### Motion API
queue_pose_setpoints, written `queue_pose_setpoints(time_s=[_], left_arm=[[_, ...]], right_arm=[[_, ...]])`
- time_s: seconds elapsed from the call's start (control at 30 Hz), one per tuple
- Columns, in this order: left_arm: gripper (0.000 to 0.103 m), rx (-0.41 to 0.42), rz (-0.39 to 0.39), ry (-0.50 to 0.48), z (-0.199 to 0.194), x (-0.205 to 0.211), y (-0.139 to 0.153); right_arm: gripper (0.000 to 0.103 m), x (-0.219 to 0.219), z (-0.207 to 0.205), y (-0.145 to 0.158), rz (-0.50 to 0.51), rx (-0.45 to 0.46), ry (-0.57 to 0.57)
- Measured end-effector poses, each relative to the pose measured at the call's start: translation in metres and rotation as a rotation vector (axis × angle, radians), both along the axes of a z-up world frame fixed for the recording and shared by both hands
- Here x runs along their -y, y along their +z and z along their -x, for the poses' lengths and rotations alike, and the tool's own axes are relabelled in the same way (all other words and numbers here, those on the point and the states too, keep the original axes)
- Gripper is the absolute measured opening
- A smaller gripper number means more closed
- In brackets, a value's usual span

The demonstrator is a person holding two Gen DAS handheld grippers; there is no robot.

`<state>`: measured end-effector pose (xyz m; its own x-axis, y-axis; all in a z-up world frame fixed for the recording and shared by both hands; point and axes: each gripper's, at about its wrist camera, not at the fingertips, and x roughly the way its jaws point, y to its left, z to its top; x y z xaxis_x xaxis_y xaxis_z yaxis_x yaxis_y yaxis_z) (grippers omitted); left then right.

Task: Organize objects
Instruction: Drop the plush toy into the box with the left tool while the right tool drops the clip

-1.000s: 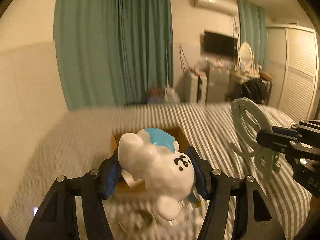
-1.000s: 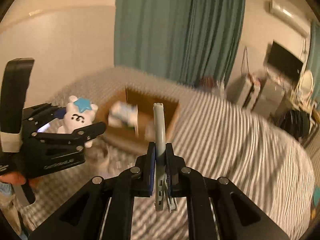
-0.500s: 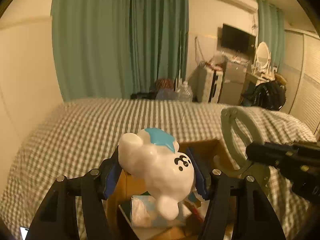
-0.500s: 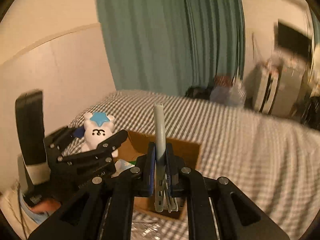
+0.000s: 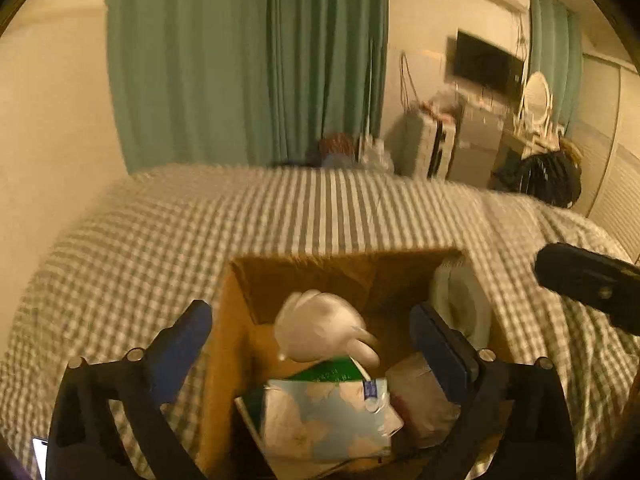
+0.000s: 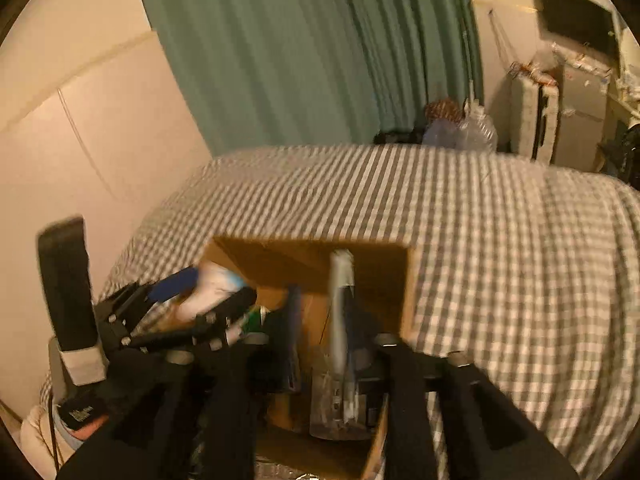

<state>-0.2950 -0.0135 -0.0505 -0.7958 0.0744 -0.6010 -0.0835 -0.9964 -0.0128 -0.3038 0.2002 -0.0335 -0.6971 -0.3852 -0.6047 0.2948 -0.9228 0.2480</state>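
Observation:
A brown cardboard box (image 5: 240,312) sits on the checked bed. My left gripper (image 5: 312,344) is open above it, and the white plush toy (image 5: 320,328) is free between the jaws, over the box. A blue-white packet (image 5: 324,412) and other items lie inside. In the right wrist view my right gripper (image 6: 324,344) is opening over the box (image 6: 400,280); the pale green round clip hanger (image 6: 340,320) stands between its jaws, against the right one, blurred. The hanger also shows at the box's right wall (image 5: 460,300). The left gripper (image 6: 200,304) appears at left with the toy (image 6: 212,288).
The checked bedspread (image 5: 360,208) stretches around the box. Green curtains (image 5: 248,60) hang behind. A wall (image 5: 48,120) is at left. Furniture, a TV (image 5: 484,64) and a wardrobe stand at the far right.
My left gripper opened and let go of the plush toy, which is dropping into the box. My right gripper came down over the box with the hanger and its jaws spread.

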Motion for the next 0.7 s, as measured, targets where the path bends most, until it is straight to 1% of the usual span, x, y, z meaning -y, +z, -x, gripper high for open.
queue_pose_setpoints(time_s=[0.03, 0.13, 0.23, 0.27, 0.3, 0.37, 0.43, 0.53, 0.63, 0.7], left_arm=[[0.102, -0.011, 0.0, -0.004, -0.006, -0.001, 0.009], [0.103, -0.056, 0.008, 0.0, -0.031, 0.0, 0.042], [0.103, -0.14, 0.01, 0.002, -0.07, 0.003, 0.076], [0.103, -0.158, 0.009, 0.0, -0.081, 0.003, 0.084], [0.103, -0.174, 0.007, -0.003, -0.092, 0.004, 0.089], [0.103, -0.195, 0.002, -0.013, -0.111, 0.008, 0.1], [0.103, -0.2, 0.0, -0.009, -0.128, 0.006, 0.101], [0.103, -0.193, 0.02, 0.015, -0.152, 0.01, 0.094], [0.103, -0.195, 0.052, 0.058, -0.175, 0.011, 0.074], [0.103, -0.19, 0.046, 0.088, -0.188, 0.015, 0.055]], right_arm=[[0.059, -0.004, -0.011, 0.01, 0.004, -0.027, -0.008], [0.061, -0.009, -0.043, 0.039, -0.028, -0.085, -0.02], [0.074, -0.016, -0.07, 0.07, -0.074, -0.151, -0.036], [0.079, -0.017, -0.082, 0.078, -0.088, -0.175, -0.043], [0.081, -0.016, -0.094, 0.089, -0.104, -0.2, -0.055], [0.091, -0.012, -0.121, 0.104, -0.138, -0.242, -0.077], [0.096, -0.007, -0.14, 0.111, -0.16, -0.258, -0.08], [0.102, -0.004, -0.164, 0.105, -0.191, -0.271, -0.079], [0.103, 0.003, -0.183, 0.089, -0.207, -0.265, -0.069], [0.103, 0.01, -0.193, 0.075, -0.206, -0.247, -0.069]])
